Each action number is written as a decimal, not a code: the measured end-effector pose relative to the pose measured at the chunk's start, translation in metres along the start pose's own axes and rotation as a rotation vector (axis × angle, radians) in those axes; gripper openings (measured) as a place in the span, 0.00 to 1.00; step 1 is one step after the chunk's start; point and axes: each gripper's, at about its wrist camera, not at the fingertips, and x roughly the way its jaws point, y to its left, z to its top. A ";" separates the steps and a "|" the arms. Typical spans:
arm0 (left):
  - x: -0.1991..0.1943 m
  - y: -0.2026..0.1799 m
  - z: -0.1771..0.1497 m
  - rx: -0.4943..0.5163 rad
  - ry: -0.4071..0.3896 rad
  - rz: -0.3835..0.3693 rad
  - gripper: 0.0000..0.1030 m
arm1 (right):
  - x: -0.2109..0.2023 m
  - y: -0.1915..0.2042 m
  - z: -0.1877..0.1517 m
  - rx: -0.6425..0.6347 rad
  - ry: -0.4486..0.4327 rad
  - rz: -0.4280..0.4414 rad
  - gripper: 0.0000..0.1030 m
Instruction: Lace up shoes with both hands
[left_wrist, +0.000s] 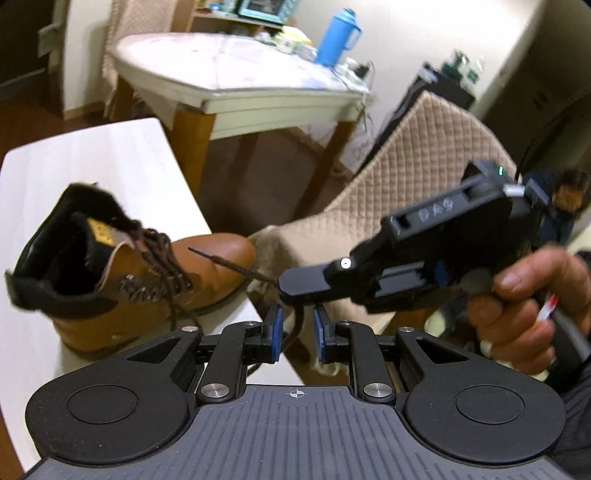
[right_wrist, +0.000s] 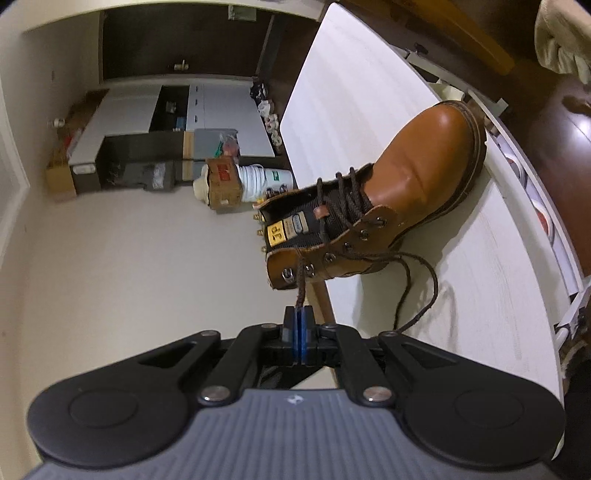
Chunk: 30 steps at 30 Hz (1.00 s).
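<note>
Left wrist view: the left gripper (left_wrist: 297, 325) stands spread at lower centre, lace (left_wrist: 236, 264) passing loose between its pads. The right gripper (left_wrist: 286, 291), fist-held at right, pinches that lace. The boot (left_wrist: 122, 273) sits left on the white table (left_wrist: 110, 162).

Both grippers are matte black, with blue pads (left_wrist: 275, 334) on the fingers, silver screws (left_wrist: 214, 388) at the link joints and a ribbed grey housing (left_wrist: 295, 435). The right gripper (left_wrist: 295, 286) carries raised lettering and a green light (left_wrist: 500, 170).
</note>
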 end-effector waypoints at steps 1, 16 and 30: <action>0.001 -0.002 0.000 0.014 0.008 0.007 0.12 | -0.001 0.001 0.001 -0.010 0.010 0.001 0.03; -0.018 -0.032 -0.018 0.327 0.017 0.064 0.04 | 0.002 -0.016 0.020 0.016 0.098 -0.090 0.22; -0.029 -0.064 -0.032 0.619 0.033 0.063 0.04 | 0.018 -0.034 0.012 0.188 0.239 -0.014 0.22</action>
